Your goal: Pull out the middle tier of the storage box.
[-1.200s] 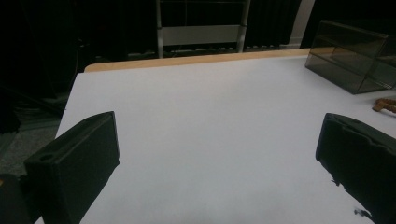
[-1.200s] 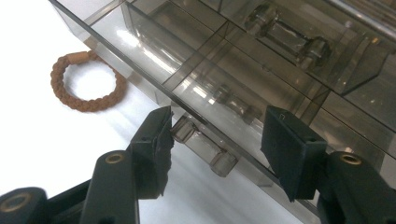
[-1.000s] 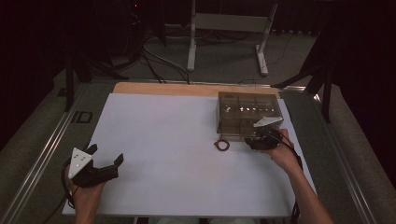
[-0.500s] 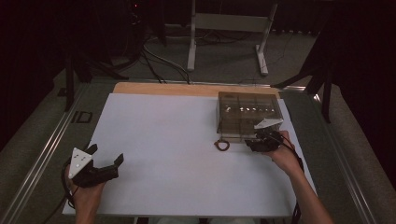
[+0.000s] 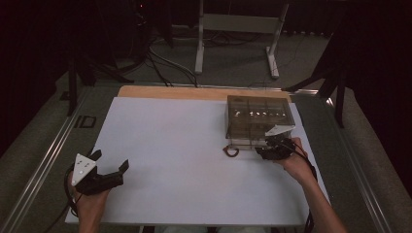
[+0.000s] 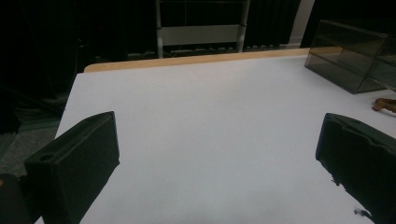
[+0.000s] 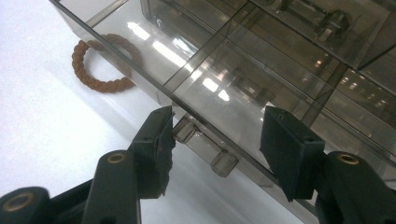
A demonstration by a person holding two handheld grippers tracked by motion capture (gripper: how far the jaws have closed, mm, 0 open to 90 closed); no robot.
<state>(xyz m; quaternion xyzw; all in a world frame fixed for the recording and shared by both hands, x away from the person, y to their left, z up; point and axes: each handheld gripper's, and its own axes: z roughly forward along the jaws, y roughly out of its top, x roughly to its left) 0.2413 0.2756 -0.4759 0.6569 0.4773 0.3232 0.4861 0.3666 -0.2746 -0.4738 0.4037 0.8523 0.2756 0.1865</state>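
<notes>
While dark floor rings the white table, both jaws stand released.

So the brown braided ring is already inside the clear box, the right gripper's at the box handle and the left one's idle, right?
Not quite: the brown braided ring lies on the white table outside the clear box, beside its front corner, as the right gripper view shows. The right gripper is at the box handle, and the left gripper sits idle.
</notes>
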